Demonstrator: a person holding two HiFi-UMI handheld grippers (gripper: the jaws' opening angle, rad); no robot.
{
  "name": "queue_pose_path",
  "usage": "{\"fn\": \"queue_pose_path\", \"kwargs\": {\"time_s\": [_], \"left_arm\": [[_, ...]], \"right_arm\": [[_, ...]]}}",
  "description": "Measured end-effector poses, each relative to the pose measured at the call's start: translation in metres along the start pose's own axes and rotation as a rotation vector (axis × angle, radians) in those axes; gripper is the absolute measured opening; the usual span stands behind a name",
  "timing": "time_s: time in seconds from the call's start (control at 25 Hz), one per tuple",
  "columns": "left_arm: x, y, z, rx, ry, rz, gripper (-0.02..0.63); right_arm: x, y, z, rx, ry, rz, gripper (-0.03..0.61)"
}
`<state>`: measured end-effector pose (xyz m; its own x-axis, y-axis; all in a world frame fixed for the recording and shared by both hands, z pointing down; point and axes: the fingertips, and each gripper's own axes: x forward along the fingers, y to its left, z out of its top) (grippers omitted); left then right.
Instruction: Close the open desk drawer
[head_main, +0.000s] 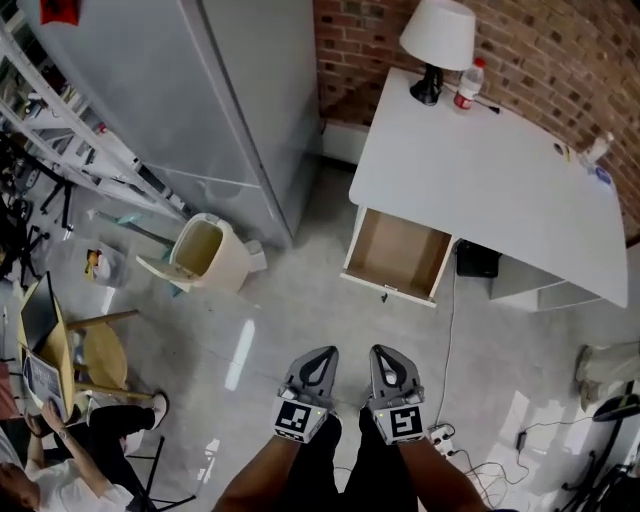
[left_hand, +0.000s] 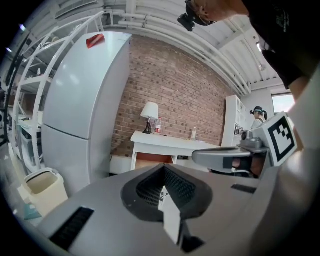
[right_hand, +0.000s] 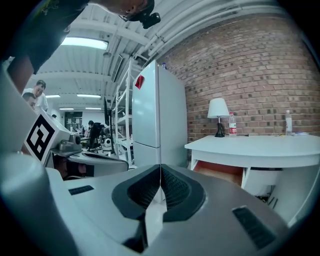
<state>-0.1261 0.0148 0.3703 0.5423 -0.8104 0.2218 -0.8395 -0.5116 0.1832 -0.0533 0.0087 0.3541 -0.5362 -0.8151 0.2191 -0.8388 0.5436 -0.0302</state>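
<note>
Left gripper, right gripper, jaws together; drawer open, bare wooden bottom.

Far wall: red brick wall, behind the right half of the room.
Floor: pale grey floor, glossy, with streaks of reflected light.
Refrigerator: tall white refrigerator, left of the brick wall.
Shelving: white metal rack, far left, beside the refrigerator.
Bin: cream waste bin, open, on the floor just in front of the refrigerator.
Chair: wooden chair, near left.
Lamp: table lamp, white shade, dark base, against the brick wall.
Ceiling: white ceiling with pipes; a strip light is lit.
Cables: power strip and leads on the floor, near right.
</note>
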Motion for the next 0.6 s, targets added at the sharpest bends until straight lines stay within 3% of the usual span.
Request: {"fn": "queue_pose_path", "kwargs": {"time_s": [0.44,0.6], "left_arm": [[0.088,0.003,-0.105,-0.057,0.014,-0.021,0.008],[0.1,0.023,-0.134,-0.034,0.038,-0.003,0.008]], "right_arm": [[0.031,-0.054,-0.095,0.003,-0.004,-0.032,0.028],[0.034,-0.062,-0.132,-0.014,0.019,-0.018,0.029]]}}
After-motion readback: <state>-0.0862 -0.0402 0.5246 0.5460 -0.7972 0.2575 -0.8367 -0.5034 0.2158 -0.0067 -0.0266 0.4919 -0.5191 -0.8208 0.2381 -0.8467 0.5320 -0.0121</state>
